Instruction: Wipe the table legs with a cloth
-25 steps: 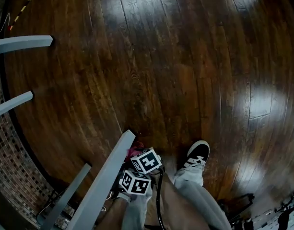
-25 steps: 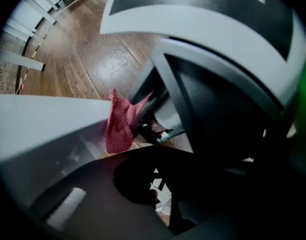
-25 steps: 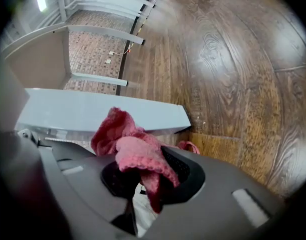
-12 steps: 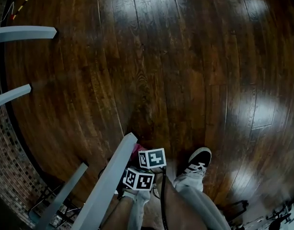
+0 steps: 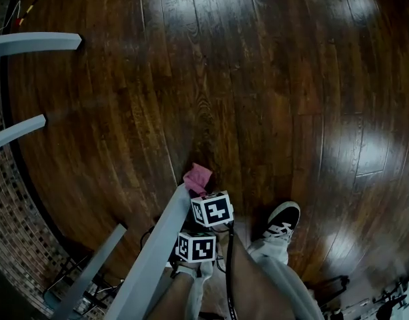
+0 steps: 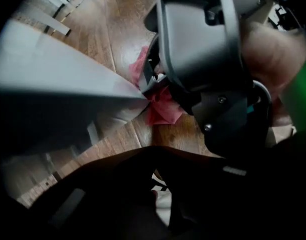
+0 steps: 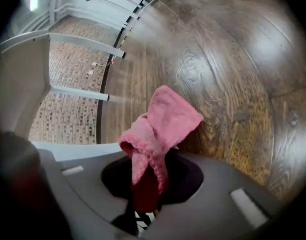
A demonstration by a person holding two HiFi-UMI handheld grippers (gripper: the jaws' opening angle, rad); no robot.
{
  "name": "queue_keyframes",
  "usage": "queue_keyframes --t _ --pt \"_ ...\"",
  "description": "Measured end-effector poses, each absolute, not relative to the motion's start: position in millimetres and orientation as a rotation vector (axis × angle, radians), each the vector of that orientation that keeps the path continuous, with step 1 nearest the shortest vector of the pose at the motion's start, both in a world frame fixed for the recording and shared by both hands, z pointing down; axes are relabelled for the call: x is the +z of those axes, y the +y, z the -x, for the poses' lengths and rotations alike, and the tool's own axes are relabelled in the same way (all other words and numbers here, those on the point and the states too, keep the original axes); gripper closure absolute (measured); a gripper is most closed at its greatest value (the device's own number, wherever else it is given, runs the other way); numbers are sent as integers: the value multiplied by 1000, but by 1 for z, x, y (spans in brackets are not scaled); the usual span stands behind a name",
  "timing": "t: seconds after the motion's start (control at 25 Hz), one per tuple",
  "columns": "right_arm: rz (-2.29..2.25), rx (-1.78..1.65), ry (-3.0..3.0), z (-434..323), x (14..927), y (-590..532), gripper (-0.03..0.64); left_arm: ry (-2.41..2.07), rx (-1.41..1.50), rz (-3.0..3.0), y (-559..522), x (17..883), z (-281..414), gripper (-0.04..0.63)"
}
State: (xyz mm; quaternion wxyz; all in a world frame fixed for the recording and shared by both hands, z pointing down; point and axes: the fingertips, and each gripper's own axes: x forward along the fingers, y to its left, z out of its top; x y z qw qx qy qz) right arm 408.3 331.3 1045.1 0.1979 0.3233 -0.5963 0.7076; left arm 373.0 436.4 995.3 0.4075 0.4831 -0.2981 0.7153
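**Pink cloth at the end of a grey table leg**

Cloth [image 7: 162, 121]: pink, fluffy, bunched and folded over into a blunt point.

Right gripper [image 7: 145, 184]: jaws clenched on the cloth's lower end. Most of the cloth sticks out past the tips, over the dark wood floor [image 7: 232, 84].

Left gripper [image 6: 153, 151]: jaws dark, tips closed together, nothing between them. It sits nearer than the right gripper, beside the same leg.

Head view: the cloth lies at the far end of the slanted grey table leg [image 5: 154, 245]. Only this view shows two more grey bars [image 5: 31, 43] at far left and a shoe [image 5: 282, 222] at near right.

Left gripper view only: the cloth touches the leg's end.

Right gripper view only: the grip itself.
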Motion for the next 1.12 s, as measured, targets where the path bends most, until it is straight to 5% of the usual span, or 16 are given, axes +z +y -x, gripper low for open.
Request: queue_keyframes --t 0.52,1.12 --pt "-871 2060 -1787 -401 1011 319 555 -847 1697 -1304 421 974 -379 595" --pt "-709 1912 -2096 -391 868 316 555 -1044 1692 -1436 406 862 -383 594"
